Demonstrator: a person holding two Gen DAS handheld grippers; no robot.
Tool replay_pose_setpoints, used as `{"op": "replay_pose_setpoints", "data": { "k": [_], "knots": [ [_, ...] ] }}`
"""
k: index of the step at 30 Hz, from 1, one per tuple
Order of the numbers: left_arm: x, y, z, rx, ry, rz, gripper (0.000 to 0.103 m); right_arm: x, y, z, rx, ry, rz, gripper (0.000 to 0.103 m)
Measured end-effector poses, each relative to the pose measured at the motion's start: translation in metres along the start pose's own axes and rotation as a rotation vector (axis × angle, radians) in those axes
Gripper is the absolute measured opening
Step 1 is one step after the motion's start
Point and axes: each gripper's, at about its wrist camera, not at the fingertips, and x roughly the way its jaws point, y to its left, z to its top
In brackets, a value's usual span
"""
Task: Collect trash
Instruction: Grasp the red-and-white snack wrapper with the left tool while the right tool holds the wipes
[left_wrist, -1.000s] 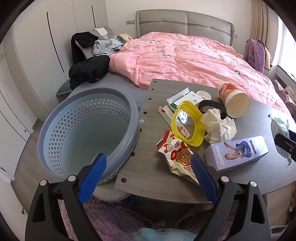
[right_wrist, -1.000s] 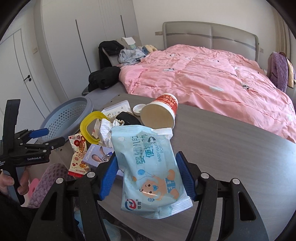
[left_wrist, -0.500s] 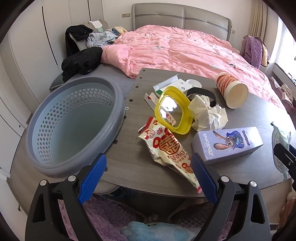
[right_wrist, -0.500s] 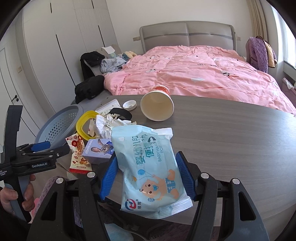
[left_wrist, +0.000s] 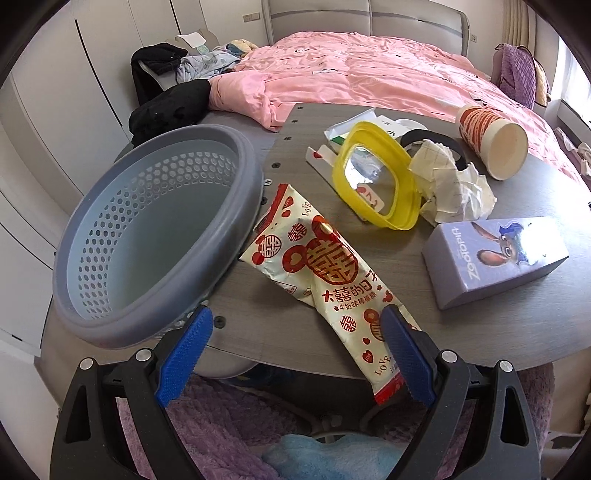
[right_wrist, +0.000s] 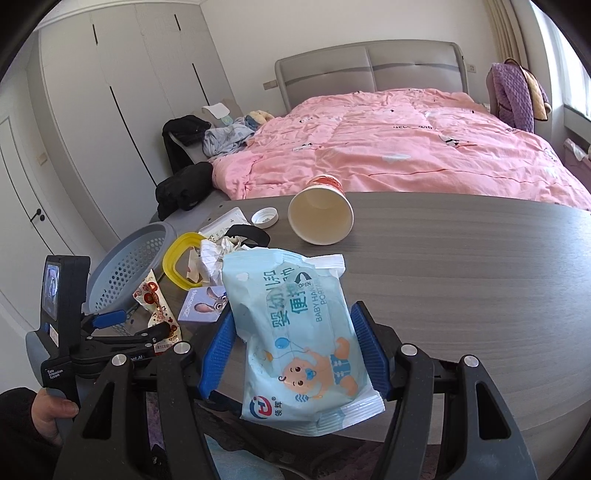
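Basket: a round grey-blue plastic laundry basket (left_wrist: 155, 236) with honeycomb holes in its wall, empty inside, its rim touching the left edge of the worktop.
Left gripper (left_wrist: 295, 354): black frame, ribbed blue pads, jaws wide apart over the worktop's near edge; nothing pressed between them.
Snack wrapper: a long, crinkled glossy cream wrapper with red hearts and Chinese characters (left_wrist: 325, 266), "LOVE" printed at both ends; it lies flat from the basket rim down to the near edge, its lower end overhanging beside the right pad.
Worktop: dark grey wood-grain board (right_wrist: 461, 258) with a rounded edge; wide bare room on its right half.
Yellow frame: a rounded-square yellow plastic rim with a clear middle (left_wrist: 376, 177), tilted on flat white cartons.
Paper: a crumpled white wad with faint grid lines (left_wrist: 450, 184), touching the yellow frame.
Box: a lilac cardboard carton printed "Zootopia" with a cartoon rabbit (left_wrist: 495, 254), lying on its side near the worktop's edge.
Cup: a paper cup with a red pattern (right_wrist: 321, 214), tipped over, its mouth facing the camera; a small white cap just to its left.
Right gripper (right_wrist: 293, 350): jaws partly closed, holding the wipes pack by its sides.
Wipes pack: a soft pale-blue plastic pouch (right_wrist: 299, 332) showing a cartoon baby, reading "BABY HAND", "PORTA…" and "OPEN"; held above the worktop's near edge.
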Motion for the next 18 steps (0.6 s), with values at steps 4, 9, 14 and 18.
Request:
{"op": "replay_pose_setpoints", "data": {
  "k": [4,9,14,18],
  "knots": [
    [-0.003,0.013,-0.003,-0.013,-0.001,0.016,0.088,-0.002,0.001,-0.002,-0.002,-0.003,0.004,0.061],
    [-0.016,0.023,-0.003,-0.042,-0.022,-0.015,0.088,-0.004,0.001,-0.003,-0.001,-0.006,0.012,0.061],
    [-0.016,0.02,0.004,-0.079,-0.007,-0.075,0.088,-0.003,-0.001,-0.004,0.005,-0.002,0.028,0.061],
    [-0.009,0.012,0.01,-0.087,0.0,-0.075,0.088,-0.003,-0.003,-0.004,0.011,-0.004,0.035,0.061]
  ]
}}
